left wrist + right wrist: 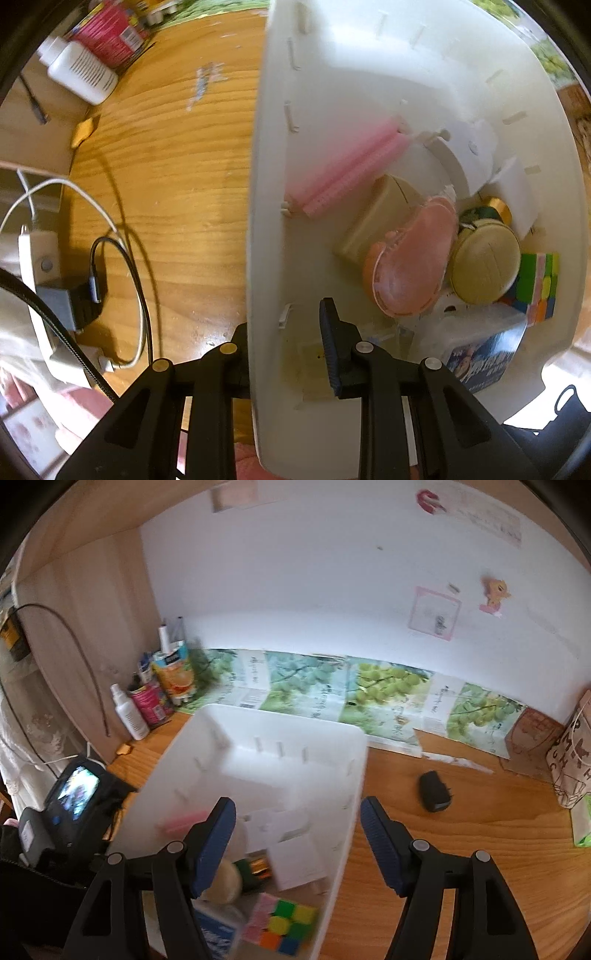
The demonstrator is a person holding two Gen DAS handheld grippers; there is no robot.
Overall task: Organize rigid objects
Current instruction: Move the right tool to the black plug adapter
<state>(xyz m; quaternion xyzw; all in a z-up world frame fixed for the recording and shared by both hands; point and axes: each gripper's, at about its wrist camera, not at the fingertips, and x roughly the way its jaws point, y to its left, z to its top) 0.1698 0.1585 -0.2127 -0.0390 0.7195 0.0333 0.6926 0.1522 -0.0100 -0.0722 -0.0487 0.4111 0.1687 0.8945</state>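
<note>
A white plastic bin (258, 147) (280, 716) stands on the wooden desk (177, 166). Inside lie a pink ridged piece (343, 173), a beige box (376, 218), a pink oval case (410, 262), a round gold compact (484, 262), a colour cube (539, 284) (284, 926) and a blue-and-white box (484, 362). My left gripper (283, 317) points straight down and is shut on the bin's left wall, one finger outside and one inside. My right gripper (297, 805) is open; the bin's right wall runs between its fingers without touching the pads.
A small black object (435, 791) lies on the desk right of the bin. A white spray bottle (127, 712), cans and cartons stand in the back left corner. Cables and a power adapter (81, 299) lie left of the bin. A paper bag (572, 760) stands at the far right.
</note>
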